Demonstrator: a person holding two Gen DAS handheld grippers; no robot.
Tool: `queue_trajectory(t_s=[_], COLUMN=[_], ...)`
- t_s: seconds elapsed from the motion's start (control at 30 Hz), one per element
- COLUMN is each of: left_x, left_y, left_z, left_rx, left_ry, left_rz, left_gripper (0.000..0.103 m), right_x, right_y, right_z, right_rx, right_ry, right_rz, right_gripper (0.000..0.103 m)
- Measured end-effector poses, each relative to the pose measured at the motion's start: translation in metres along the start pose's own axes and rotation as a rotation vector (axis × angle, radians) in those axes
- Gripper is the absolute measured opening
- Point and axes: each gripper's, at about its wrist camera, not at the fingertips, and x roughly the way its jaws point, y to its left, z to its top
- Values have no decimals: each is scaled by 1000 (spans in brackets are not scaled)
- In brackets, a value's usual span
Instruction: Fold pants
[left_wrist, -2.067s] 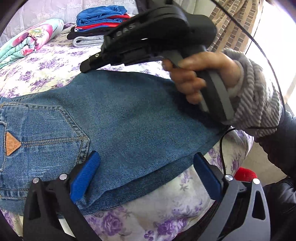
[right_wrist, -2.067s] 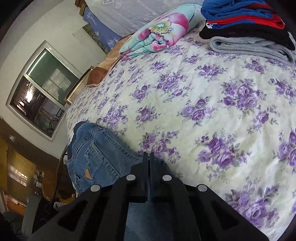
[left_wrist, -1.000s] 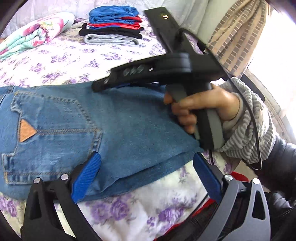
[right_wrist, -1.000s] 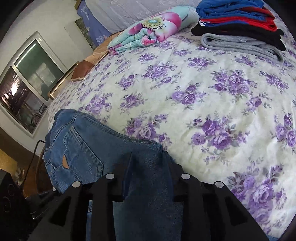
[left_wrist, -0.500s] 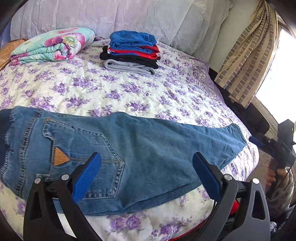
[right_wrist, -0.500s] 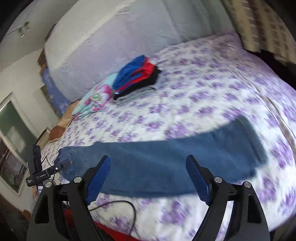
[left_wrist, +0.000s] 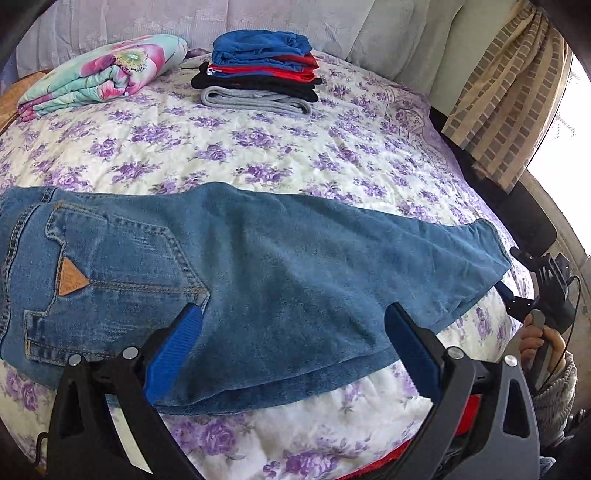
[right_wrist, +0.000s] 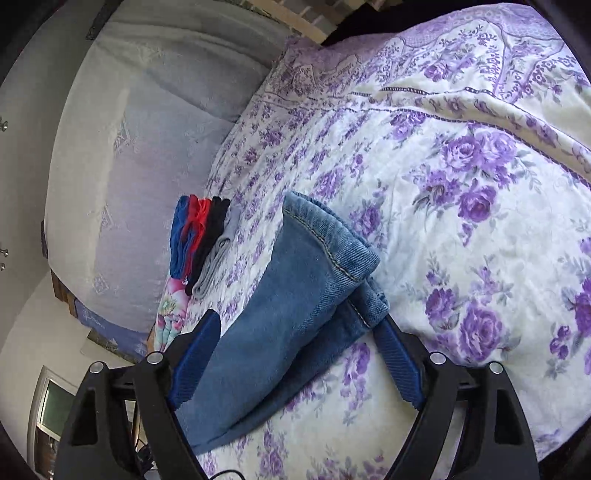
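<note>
Left wrist view — jeans (left_wrist: 258, 266) flat on floral bedspread (left_wrist: 295, 147) — curtain (left_wrist: 509, 96) right.

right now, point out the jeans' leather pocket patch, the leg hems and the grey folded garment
tan triangular leather patch (left_wrist: 72, 281), left wrist view, patch centre
blue denim leg hems (right_wrist: 334, 243), right wrist view, stitched cuff edge
grey folded garment (left_wrist: 255, 99), left wrist view, front fold

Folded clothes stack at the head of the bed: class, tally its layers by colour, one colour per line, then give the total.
Blue layer: 1
Red layer: 1
Black layer: 1
Grey layer: 1
Total: 4 colour layers. Whether any layer holds more than one garment cannot be told.
</note>
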Motion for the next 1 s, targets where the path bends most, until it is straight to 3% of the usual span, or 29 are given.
queue_trajectory(t_s=[0.03,0.1,0.17,0.23,0.33,0.37,0.47,0.57,0.7,0.87,1.0], left_x=[2,6,11,22,55,64,54,27,-22,-79,-104], left_y=[-5,-19,-35,-47,-53,-51,-43,-21,37,108,143], left_z=[3,10,14,16,9,4,0,3,1,-15,-22], left_rx=[11,48,95,135,176,181,171,101,-40,-192,-287], left_ry=[3,0,-8,1,79,101,65,10,-86,-143,-172], left_rz=[-2,-9,-4,29,168,179,152,95,136,282,284], left_gripper=[97,97,97,97,97,99,98,98,98,98,98], right_x=[2,2,4,3,-1,-7,-14,-14,3,45,89], right_y=[4,8,3,-4,10,18,58,108,176,234,237], right_z=[-2,-5,-2,3,3,2,-3,-16,-61,-149,-221], right_rx=[-28,-79,-61,-32,-119,-171,-354,-569,-887,-1254,-1506], right_ry=[-23,-69,-82,-95,-116,-130,-180,-222,-226,-133,44], right_rz=[-3,7,51,87,54,36,-12,-35,-25,19,-34], right_gripper=[84,67,29,21,18,18,18,18,18,18,18])
